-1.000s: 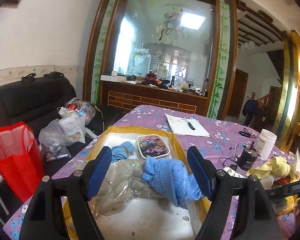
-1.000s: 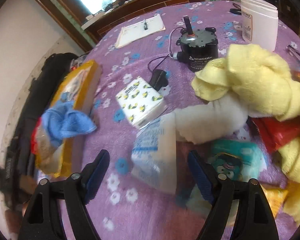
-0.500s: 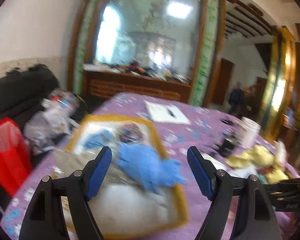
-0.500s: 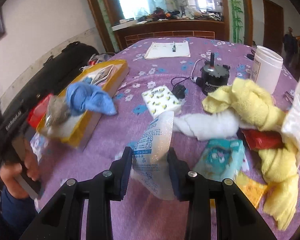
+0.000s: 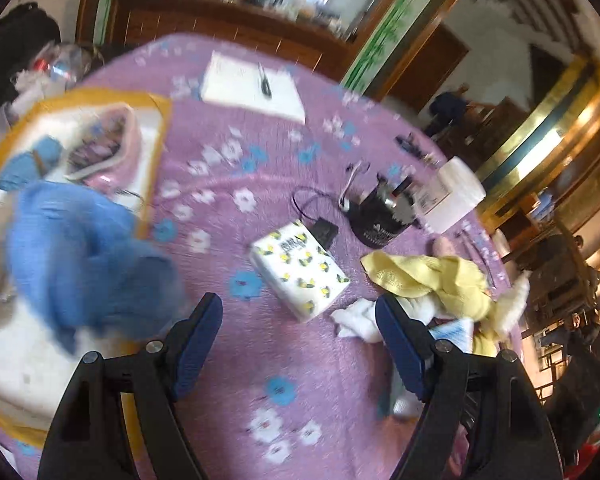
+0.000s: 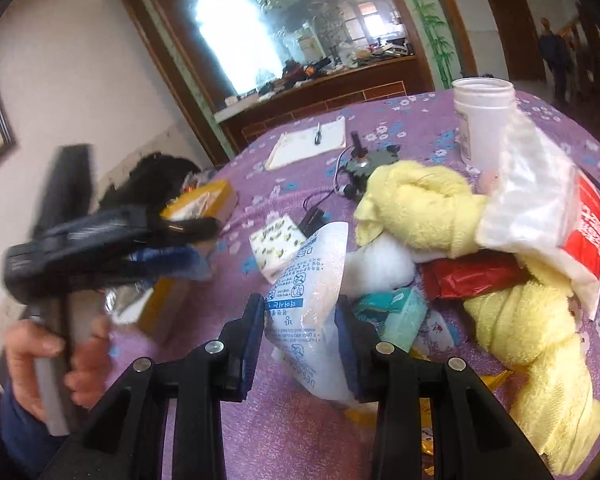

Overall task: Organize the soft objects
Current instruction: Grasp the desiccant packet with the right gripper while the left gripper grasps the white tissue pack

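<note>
**Right wrist view: desiccant pouch clamped, left fingers apart**

Right wrist view gives us the desiccant pouch (image 6: 306, 300), a white packet with blue print, standing upright between the right gripper (image 6: 302, 344) fingers, which are pressed on it from both sides. It is raised just above the purple flowered tabletop (image 6: 284, 432).

Just behind and to the right of the pouch we see a heap of soft things: a white cloth (image 6: 384, 264), a knotted yellow towel (image 6: 420, 208), a teal tissue pack (image 6: 400, 312), a red packet (image 6: 472, 276) and a clear bag with a red label (image 6: 540, 208). Further back stand a white jar (image 6: 484, 120), a small dark motor (image 6: 360, 164) and a notepad with a pen (image 6: 312, 144).

On the left, a hand (image 6: 56, 360) holds the left gripper, blurred.

From the left wrist view, the left gripper (image 5: 298, 328) fingers stand well apart with nothing between them, over bare tabletop. A lemon-print tissue pack (image 5: 298, 270) lies just ahead. To the left, a blue cloth (image 5: 84, 256) drapes over the rim of a yellow-edged box (image 5: 156, 160), which also holds a patterned pouch (image 5: 100, 144).
</note>
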The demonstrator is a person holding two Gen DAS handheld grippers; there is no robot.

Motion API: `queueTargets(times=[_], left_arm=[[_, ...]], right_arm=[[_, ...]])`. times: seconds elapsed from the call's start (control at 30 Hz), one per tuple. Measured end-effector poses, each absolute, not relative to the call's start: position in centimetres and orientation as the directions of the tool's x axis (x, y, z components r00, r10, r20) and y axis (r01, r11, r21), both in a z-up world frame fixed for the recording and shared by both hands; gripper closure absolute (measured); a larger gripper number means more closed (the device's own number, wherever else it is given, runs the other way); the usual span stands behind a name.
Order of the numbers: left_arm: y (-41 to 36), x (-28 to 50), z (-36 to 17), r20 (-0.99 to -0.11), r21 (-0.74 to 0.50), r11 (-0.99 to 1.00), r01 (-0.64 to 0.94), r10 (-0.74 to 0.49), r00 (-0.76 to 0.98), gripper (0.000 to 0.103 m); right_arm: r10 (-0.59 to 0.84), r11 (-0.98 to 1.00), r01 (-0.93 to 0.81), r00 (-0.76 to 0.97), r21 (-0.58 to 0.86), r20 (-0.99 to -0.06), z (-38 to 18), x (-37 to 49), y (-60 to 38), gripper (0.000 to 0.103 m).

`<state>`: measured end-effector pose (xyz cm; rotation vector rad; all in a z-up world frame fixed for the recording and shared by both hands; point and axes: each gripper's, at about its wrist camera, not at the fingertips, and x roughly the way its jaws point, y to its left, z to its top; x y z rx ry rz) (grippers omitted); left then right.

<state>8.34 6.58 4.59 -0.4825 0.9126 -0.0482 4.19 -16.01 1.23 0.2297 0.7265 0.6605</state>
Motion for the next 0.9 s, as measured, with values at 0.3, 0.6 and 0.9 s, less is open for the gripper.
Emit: queueTargets(times=[0.3, 0.6, 0.9], left_arm=[[3.8, 14.2, 1.0, -0.847, -0.311, 0.905, -0.292, -0.125, 0.516, 0.025], [3.7, 12.0, 0.6, -0.792, -0.31, 0.928, -0.207, -0.132, 0.596, 0.047], [2.1, 5.1, 3.7, -0.7, -0.24, 0.966, -0.098, -0.103, 0.706, 0.047]], right_arm=[[0.674, 0.738, -0.479, 0.557, 0.475, -0.486, 2.0, 3.8, -17.4, 0.065], [0.691, 0.72, -0.47, 0.546, 0.511, -0.473, 1.8, 3.8, -18.1, 0.065], [0.683, 0.729, -0.465, 0.545, 0.503, -0.486, 1.4, 4.3, -17.8, 0.065]])
